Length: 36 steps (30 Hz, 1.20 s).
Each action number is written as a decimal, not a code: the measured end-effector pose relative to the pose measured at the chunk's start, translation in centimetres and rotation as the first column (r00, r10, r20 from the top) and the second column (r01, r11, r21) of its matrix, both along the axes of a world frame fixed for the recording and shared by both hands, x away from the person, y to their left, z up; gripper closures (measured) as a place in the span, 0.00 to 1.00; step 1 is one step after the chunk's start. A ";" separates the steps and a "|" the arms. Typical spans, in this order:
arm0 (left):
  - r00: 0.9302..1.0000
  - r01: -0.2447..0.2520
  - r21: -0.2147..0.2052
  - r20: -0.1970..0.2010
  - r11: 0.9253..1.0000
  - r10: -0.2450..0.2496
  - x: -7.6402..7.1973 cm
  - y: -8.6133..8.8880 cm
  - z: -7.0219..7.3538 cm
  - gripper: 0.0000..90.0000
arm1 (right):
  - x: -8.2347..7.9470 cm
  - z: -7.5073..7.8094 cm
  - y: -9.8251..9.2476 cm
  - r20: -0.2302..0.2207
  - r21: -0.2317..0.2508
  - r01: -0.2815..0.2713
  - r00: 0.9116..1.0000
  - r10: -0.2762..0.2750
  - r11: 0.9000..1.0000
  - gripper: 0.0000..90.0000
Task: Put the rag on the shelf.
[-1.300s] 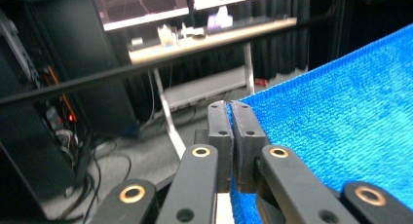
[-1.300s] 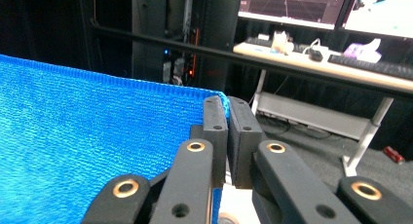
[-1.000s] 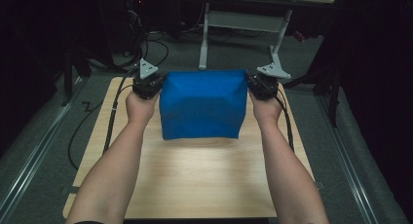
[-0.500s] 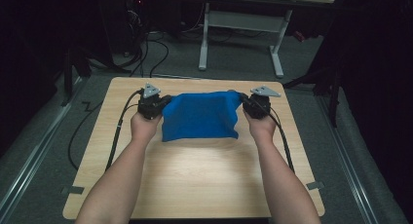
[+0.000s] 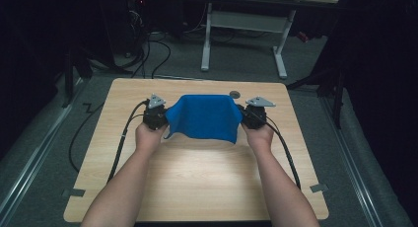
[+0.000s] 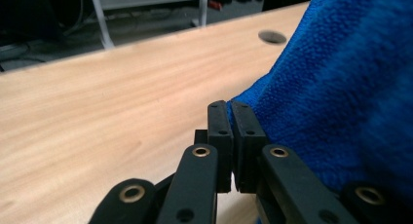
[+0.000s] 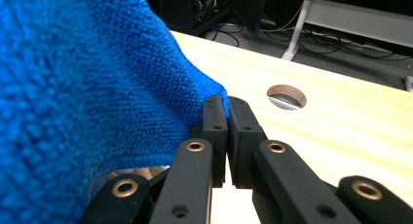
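- The wooden table (image 5: 197, 182) is seen bare across its near half; the work is concentrated toward the far half, short of the round cable hole (image 5: 234, 94) near the far edge.
- The blue cloth (image 5: 203, 116) is held stretched between the two grippers above that far half, its upper edge taut and its lower edge hanging toward the tabletop. Whether the hem touches the wood cannot be told.
- The left gripper (image 5: 156, 116) is clamped on the cloth's left corner, its jaws pressed together with the terry fabric caught at their tips, as the left gripper view (image 6: 233, 118) shows.
- The right gripper (image 5: 253, 116) is likewise closed on the right corner (image 7: 223, 116).
- Judged from this, grasping and lifting are done; laying the cloth flat or folding it, then releasing both corners, is left.
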State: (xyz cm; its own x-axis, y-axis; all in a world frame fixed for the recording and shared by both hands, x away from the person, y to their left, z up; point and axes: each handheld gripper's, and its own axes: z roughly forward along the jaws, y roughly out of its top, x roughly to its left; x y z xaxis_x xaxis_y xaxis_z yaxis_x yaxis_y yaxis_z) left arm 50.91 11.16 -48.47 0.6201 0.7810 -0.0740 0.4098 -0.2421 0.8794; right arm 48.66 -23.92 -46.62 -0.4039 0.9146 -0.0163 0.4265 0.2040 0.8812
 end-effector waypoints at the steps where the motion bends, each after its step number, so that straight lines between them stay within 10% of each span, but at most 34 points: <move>1: 1.000 0.000 0.003 -0.010 1.000 0.000 -0.1 0.1 -0.4 0.98 | 0.0 -0.2 0.0 -0.003 -0.001 -0.003 1.000 0.003 1.000 0.98; 18: 0.999 -0.003 -0.015 -0.051 1.000 0.002 -1.1 0.9 -2.7 0.95 | -0.3 -2.9 -1.3 -0.064 0.016 0.025 0.998 -0.024 1.000 0.94; 24: 0.997 -0.048 -0.040 -0.060 0.998 0.045 -1.1 1.4 -2.6 0.74 | -0.4 -2.8 -1.8 -0.075 0.042 0.042 0.996 -0.039 0.998 0.85; 36: 0.995 -0.089 -0.040 -0.044 0.995 0.087 -1.6 3.3 -1.7 0.66 | -0.6 -2.2 -2.2 -0.058 0.031 0.055 0.997 -0.053 0.998 0.77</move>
